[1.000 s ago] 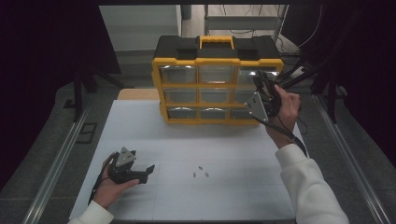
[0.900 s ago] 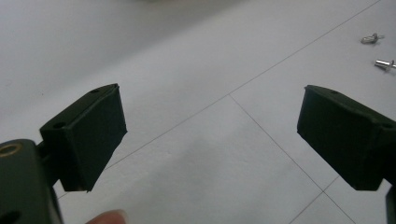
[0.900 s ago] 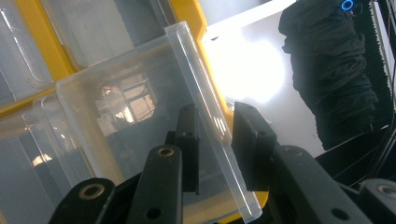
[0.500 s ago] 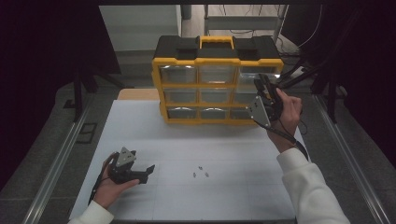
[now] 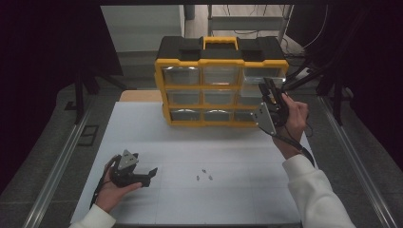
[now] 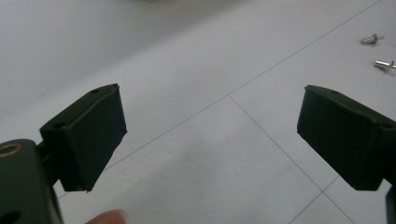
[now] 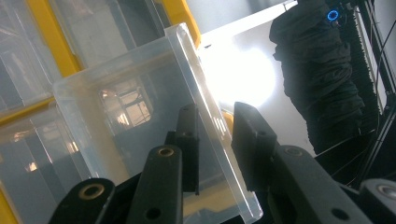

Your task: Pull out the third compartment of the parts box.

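Observation:
A yellow and black organizer (image 5: 209,90) with clear drawers stands at the far side of the white table (image 5: 228,142). Its top right clear drawer (image 5: 263,75) sticks out a little. My right gripper (image 5: 267,90) is raised in front of it. In the right gripper view the gripper (image 7: 217,116) is shut on the wall of the clear drawer (image 7: 130,102), one jaw inside and one outside. My left gripper (image 5: 148,175) rests low on the table at the near left. In the left gripper view it (image 6: 210,135) stands wide open with bare table between its jaws.
A few small metal screws (image 5: 204,175) lie on the table's middle front, to the right of the left gripper, and show as screws (image 6: 379,52) at the upper right of the left gripper view. Metal rails (image 5: 57,161) run along both table sides.

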Demonstrator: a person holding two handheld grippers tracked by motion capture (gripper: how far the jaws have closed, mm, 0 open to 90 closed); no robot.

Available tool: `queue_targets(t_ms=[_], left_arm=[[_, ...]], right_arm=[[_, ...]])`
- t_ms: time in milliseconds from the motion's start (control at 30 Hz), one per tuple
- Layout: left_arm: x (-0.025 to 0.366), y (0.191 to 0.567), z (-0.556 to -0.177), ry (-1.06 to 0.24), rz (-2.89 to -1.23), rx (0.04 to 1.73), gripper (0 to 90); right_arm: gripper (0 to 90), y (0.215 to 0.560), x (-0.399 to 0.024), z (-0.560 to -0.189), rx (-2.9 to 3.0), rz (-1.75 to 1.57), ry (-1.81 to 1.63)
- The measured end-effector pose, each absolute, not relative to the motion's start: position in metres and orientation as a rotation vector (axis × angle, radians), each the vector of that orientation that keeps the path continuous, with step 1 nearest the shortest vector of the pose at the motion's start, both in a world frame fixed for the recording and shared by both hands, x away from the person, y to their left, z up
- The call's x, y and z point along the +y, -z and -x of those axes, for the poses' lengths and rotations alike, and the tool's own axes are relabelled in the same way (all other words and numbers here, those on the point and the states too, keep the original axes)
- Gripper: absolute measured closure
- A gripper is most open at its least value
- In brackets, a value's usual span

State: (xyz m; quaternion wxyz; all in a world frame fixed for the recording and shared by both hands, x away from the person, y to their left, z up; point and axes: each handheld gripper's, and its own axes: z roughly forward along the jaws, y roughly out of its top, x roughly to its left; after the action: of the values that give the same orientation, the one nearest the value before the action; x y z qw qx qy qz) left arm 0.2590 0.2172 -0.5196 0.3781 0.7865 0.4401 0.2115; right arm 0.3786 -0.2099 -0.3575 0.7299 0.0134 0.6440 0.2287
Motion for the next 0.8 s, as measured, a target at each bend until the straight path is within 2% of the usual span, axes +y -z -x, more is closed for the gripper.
queue_targets(t_ms=[800], left_arm=[[0.2174, 0.519, -0.259, -0.536, -2.008, 1.125, 8.4]], right_arm=[[72.0, 0.3623, -0.2119, -0.3699, 1.405, -0.016, -0.505]])
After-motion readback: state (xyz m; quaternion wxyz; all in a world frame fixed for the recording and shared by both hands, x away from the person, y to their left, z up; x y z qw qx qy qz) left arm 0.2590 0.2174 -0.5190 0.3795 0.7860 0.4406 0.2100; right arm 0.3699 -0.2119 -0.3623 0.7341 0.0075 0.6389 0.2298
